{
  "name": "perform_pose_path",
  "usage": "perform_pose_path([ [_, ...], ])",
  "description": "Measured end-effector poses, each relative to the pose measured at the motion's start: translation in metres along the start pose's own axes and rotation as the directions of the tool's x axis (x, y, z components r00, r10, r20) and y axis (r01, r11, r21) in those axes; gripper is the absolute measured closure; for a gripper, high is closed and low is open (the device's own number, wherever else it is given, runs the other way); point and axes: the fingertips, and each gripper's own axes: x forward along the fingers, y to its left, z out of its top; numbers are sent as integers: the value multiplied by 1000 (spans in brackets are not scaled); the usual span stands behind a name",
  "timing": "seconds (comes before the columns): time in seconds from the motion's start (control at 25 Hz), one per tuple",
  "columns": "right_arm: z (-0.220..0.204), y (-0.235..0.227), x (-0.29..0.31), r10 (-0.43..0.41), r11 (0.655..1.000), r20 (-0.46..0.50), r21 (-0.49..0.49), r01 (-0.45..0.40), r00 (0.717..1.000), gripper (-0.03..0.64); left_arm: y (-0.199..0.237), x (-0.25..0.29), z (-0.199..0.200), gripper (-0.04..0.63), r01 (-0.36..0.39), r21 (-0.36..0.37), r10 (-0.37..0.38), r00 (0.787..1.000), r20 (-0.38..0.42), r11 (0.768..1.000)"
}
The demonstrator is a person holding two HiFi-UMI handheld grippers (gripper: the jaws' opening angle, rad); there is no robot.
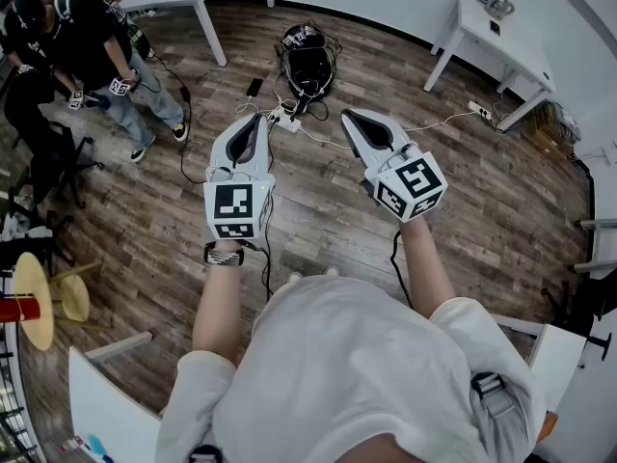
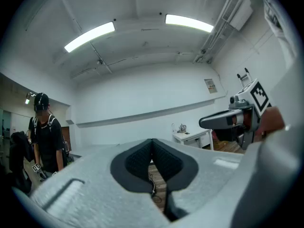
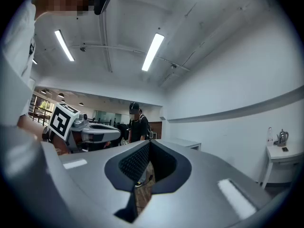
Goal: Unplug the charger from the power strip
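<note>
A white power strip lies on the wooden floor far ahead, with a white charger and several cables at it; I cannot make out the plugs. Both grippers are held level well above the floor, apart from the strip. My left gripper is shut with nothing between its jaws, as the left gripper view also shows. My right gripper is shut and empty too, its pads pressed together. Each gripper shows in the other's view: the right gripper and the left gripper.
A black bag and a dark phone lie beyond the strip. A white cable runs to a second strip near a white table. Another person stands at the far left. A stool is near left.
</note>
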Motion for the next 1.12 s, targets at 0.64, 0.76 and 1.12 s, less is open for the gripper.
perform_pose_path([
  [0.64, 6, -23, -6, 6, 1000, 43, -4, -5, 999, 615, -11, 12, -9, 591, -25, 30, 26, 999, -22, 999],
  [0.76, 4, -27, -9, 43, 999, 37, 1, -43, 998, 615, -17, 14, -7, 591, -41, 26, 41, 999, -20, 999],
  [1.12, -6, -30, -24, 109, 994, 39, 16, -110, 993, 615, -36, 15, -23, 591, -74, 1, 74, 995, -60, 997],
])
